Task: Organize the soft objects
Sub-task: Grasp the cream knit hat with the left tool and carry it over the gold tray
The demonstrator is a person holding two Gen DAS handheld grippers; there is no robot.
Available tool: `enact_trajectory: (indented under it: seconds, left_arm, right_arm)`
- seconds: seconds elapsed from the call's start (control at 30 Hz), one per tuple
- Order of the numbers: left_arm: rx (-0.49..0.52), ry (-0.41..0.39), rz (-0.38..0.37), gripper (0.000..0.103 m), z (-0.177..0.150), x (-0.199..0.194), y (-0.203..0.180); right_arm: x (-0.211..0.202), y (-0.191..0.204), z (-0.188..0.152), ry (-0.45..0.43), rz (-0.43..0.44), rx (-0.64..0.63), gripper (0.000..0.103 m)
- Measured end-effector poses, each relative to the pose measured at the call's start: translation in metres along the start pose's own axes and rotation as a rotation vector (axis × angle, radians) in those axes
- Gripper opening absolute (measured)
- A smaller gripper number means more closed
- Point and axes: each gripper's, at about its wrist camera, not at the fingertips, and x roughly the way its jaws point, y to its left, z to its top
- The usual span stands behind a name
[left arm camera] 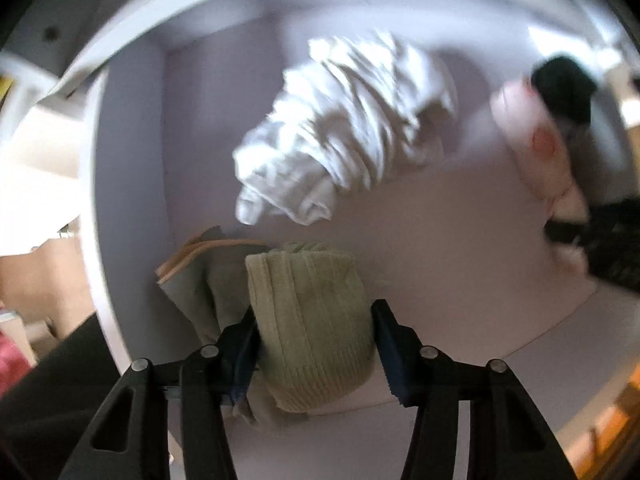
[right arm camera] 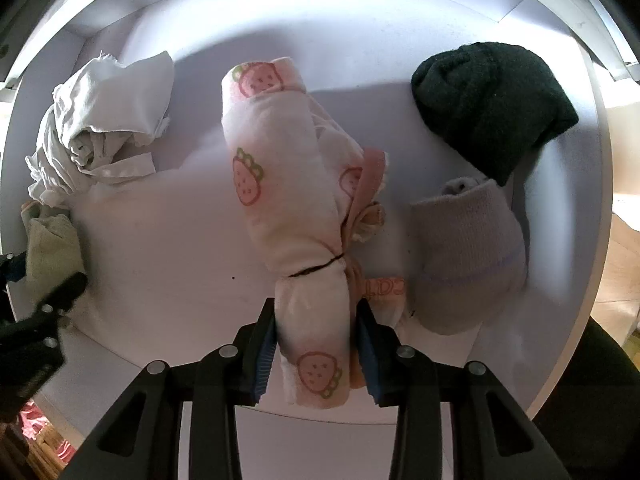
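Both grippers reach into a white drawer [right arm camera: 320,12]. My left gripper [left arm camera: 314,320] is shut on a rolled olive-green ribbed cloth [left arm camera: 312,320] at the drawer's front left; that cloth also shows in the right wrist view [right arm camera: 52,248]. My right gripper [right arm camera: 316,316] is shut on a pink rolled cloth with strawberry prints [right arm camera: 280,168] lying in the middle of the drawer; it also shows in the left wrist view [left arm camera: 532,136]. A crumpled white cloth [left arm camera: 344,128] lies at the back left, also seen in the right wrist view [right arm camera: 104,120].
A dark green rolled sock [right arm camera: 492,104] sits at the back right, with a grey sock bundle [right arm camera: 468,256] in front of it. The drawer's white walls [left arm camera: 104,216] enclose all sides. The left gripper's fingers [right arm camera: 48,312] show at the right wrist view's left edge.
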Motion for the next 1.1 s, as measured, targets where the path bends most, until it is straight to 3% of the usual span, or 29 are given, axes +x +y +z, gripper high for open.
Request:
enact_trajectory:
  seconds: [0.2,0.37,0.53,0.73,1.1]
  left_arm:
    - [-0.101,-0.085,-0.098,0.053,0.003,-0.039,0.03]
    - [-0.132,-0.146,-0.164,0.053,-0.009,-0.07,0.028]
    - [-0.1,-0.22,-0.21,0.053,-0.012,-0.112,0.015]
    - [0.025,-0.305,-0.211,0.053,-0.017,-0.155,-0.009]
    - [0.116,-0.481,-0.278,0.053,-0.022,-0.267,-0.012]
  right_arm:
    - [0.001,-0.003,0.003,0.003,-0.01,-0.007,0.038]
    - [0.0,-0.006,0.004,0.004,-0.005,-0.007,0.038]
    - [0.002,-0.004,0.006,0.006,0.014,0.016,0.038]
    - [0.003,-0.003,0.007,0.005,0.001,-0.005,0.038]
    - [0.001,-0.008,0.007,0.002,0.011,-0.002,0.038]
